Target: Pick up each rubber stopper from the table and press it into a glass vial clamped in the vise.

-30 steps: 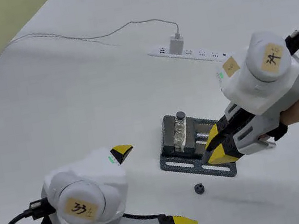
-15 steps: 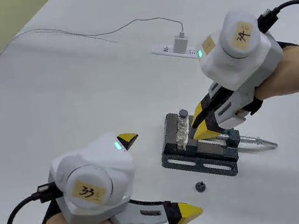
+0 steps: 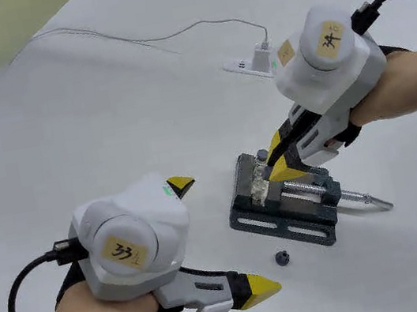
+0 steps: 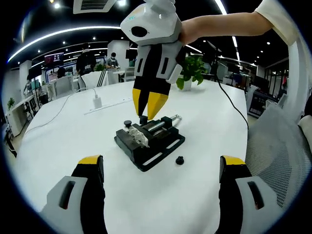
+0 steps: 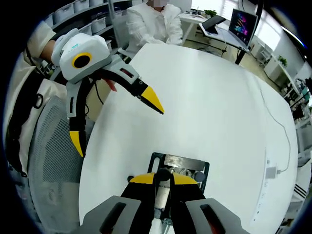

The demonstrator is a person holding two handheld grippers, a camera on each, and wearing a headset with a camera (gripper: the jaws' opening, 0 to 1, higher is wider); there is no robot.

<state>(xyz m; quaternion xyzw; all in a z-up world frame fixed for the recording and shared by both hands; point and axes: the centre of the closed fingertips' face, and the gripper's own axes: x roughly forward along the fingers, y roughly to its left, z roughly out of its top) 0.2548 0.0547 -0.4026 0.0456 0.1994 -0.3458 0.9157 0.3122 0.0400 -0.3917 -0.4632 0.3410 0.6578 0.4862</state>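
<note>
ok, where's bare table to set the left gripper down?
White tabletop left of the black metal vise, up to the white power strip, is bare. Crowded: right gripper over the vise, black rubber stopper loose at its near side.

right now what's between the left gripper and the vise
Mostly bare table, plus one loose rubber stopper lying just off the vise base, seen in the left gripper view.

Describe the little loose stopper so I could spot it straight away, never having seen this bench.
On the big white table stands a black vise clamping a glass vial. The loose stopper is the small dark plug on the bare tabletop just off the vise's base, on the person's side. Unlike the stopper atop the vial, it lies alone.
</note>
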